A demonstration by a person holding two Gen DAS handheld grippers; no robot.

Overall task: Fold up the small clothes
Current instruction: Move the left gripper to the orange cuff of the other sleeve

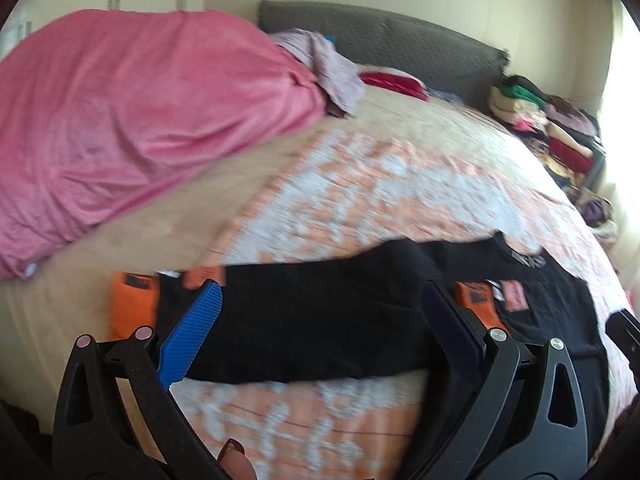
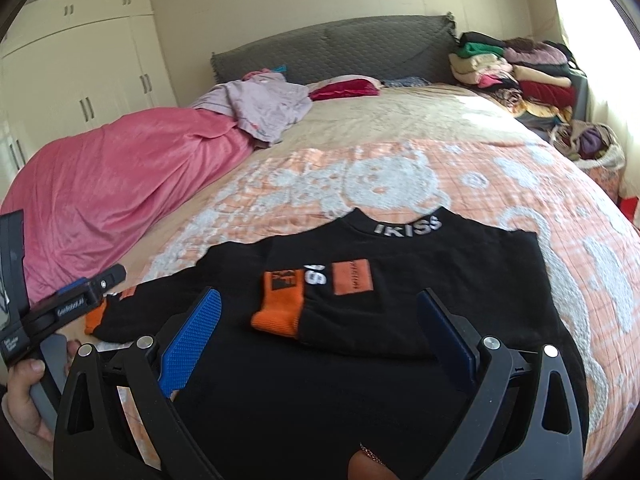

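A small black sweatshirt (image 2: pixel 400 320) with orange cuffs and a white-lettered collar lies flat on the bed. One sleeve is folded across its chest, orange cuff (image 2: pixel 280 304) near the middle; the other sleeve stretches left, cuff (image 1: pixel 130 304) on the beige sheet. My left gripper (image 1: pixel 320 320) is open, held low over that left sleeve (image 1: pixel 312 320), nothing between its blue pads (image 1: pixel 192 336). My right gripper (image 2: pixel 320 332) is open above the shirt's body, empty. In the right wrist view the left gripper's body (image 2: pixel 60 312) shows at the left edge, held by a hand (image 2: pixel 24 396).
The bed has an orange and white patterned cover (image 2: pixel 400 176). A pink blanket (image 1: pixel 120 120) is heaped on the left, with a lilac garment (image 2: pixel 264 108) and a red cushion (image 2: pixel 344 88) near the grey headboard (image 2: pixel 340 48). Piled clothes (image 2: pixel 520 76) stand at the right; wardrobes (image 2: pixel 80 80) behind.
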